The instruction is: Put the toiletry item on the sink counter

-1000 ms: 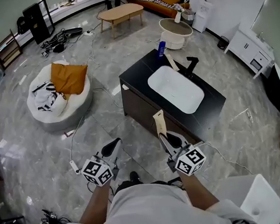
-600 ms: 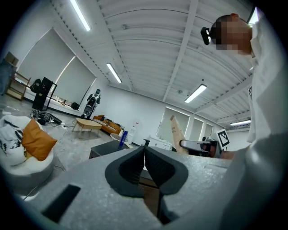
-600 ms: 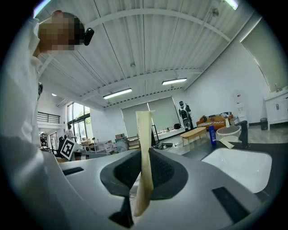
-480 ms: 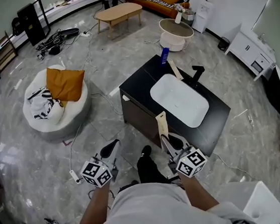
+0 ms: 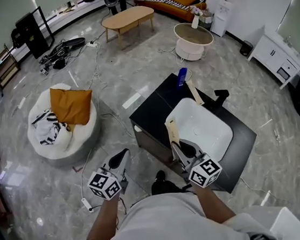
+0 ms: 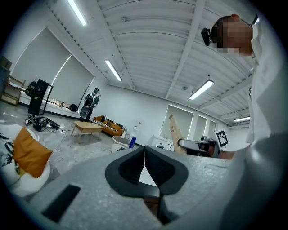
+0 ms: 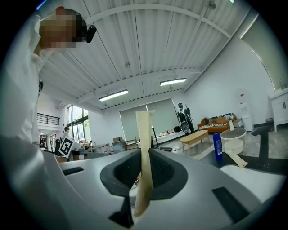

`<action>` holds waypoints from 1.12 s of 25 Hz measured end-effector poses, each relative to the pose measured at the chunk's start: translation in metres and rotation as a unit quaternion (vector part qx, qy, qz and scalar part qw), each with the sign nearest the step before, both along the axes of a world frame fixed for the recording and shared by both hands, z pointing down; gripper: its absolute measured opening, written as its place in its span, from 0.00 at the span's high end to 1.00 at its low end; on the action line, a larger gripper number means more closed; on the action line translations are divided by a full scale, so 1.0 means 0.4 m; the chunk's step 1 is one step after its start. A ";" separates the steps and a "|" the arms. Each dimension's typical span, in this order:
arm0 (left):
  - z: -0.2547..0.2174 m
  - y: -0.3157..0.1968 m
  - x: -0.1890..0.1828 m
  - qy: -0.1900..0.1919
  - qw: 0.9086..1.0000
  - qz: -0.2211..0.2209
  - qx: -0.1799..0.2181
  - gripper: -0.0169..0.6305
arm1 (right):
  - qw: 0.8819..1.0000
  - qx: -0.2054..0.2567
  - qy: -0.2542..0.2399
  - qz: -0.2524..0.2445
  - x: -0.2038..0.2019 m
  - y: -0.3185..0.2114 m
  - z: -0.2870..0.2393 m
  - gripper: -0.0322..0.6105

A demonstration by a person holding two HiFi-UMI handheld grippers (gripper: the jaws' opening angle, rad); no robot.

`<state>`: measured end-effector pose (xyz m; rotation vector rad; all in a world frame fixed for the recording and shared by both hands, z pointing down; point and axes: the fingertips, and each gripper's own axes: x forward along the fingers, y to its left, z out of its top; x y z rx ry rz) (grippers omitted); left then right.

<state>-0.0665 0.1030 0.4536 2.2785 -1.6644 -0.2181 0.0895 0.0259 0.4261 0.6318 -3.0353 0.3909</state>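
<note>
A flat beige toiletry tube (image 5: 172,131) stands upright with my right gripper (image 5: 178,146) shut on it, just at the near edge of the black sink counter (image 5: 151,111) and its white basin (image 5: 201,128). In the right gripper view the tube (image 7: 145,148) is pinched between the jaws of that gripper (image 7: 144,167). My left gripper (image 5: 122,155) hangs over the floor to the left of the counter, shut and with nothing in it (image 6: 144,158). On the counter's far side stand a blue bottle (image 5: 182,76) and a second beige tube (image 5: 194,93) beside the black faucet (image 5: 220,97).
A white beanbag (image 5: 49,135) with an orange cushion (image 5: 71,105) lies on the floor to the left. A round white table (image 5: 193,39) and a wooden coffee table (image 5: 126,17) stand beyond the counter. Cables trail over the marble floor. A white cabinet (image 5: 273,57) is at the right.
The person has walked up to the sink counter, which now lies right under the right gripper. Both grippers keep their pose, and the tube stays held.
</note>
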 end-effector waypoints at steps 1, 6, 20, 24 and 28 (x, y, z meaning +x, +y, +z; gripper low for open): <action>-0.007 -0.039 -0.007 -0.001 1.000 0.002 0.001 0.95 | 1.000 0.000 0.000 -0.002 -0.012 -0.036 -0.004 0.88; -0.019 -0.221 -0.050 -0.005 1.000 0.009 0.011 0.95 | 1.000 0.013 0.000 -0.011 -0.070 -0.202 -0.008 0.88; 0.033 -0.638 -0.179 0.009 0.993 0.120 -0.009 0.95 | 0.993 -0.014 0.018 0.113 -0.147 -0.550 0.046 0.88; 0.048 -0.766 -0.212 0.010 0.982 0.186 -0.018 0.95 | 0.986 -0.020 0.020 0.163 -0.195 -0.635 0.046 0.88; 0.040 -0.882 -0.241 0.013 0.973 0.231 -0.009 0.95 | 0.978 -0.008 0.033 0.206 -0.227 -0.723 0.031 0.88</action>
